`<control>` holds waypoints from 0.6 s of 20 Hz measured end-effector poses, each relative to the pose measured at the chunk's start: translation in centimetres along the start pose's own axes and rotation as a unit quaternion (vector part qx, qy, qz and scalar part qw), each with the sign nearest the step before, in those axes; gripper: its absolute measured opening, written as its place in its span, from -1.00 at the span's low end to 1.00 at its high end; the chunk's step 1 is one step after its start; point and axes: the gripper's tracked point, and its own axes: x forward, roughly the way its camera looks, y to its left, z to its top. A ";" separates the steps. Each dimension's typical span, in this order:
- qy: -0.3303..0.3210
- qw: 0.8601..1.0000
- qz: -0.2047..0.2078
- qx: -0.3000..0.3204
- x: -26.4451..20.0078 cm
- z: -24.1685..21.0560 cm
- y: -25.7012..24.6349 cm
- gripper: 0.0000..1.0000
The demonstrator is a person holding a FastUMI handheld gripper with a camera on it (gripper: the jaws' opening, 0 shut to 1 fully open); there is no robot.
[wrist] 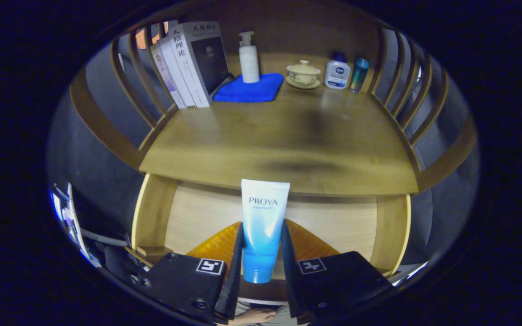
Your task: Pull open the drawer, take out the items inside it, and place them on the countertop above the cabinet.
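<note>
My gripper (261, 253) is shut on a white-and-blue cosmetic tube (263, 217), both fingers pressing its sides near the cap end; the tube stands cap down, its flat end reaching up to the countertop's front edge. Below and behind the tube lies the pulled-open drawer (333, 226) with a pale wooden bottom. Just beyond the fingers an orange object (218, 244) shows on both sides of the tube, partly hidden. The wooden countertop (279, 140) spreads out above and beyond the tube.
At the back of the countertop stand several books (188, 63), a blue cloth (252, 88) with a white pump bottle (248, 56) on it, a lidded tea bowl (303, 74), a small white bottle (337, 70) and a teal bottle (359, 74). Curved wooden slats (401, 86) fence both sides.
</note>
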 end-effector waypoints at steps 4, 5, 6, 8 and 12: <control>-0.025 1.000 0.010 0.009 -0.9 3.8 0.6 -0.08; -0.027 0.999 0.009 0.015 -1.0 4.6 0.6 -0.08; -0.031 0.999 0.005 0.019 -0.9 5.6 0.4 -0.08; -0.039 0.999 -0.010 0.020 -0.4 7.3 -0.1 -0.08; -0.050 0.998 -0.029 0.022 0.9 9.9 -0.4 -0.08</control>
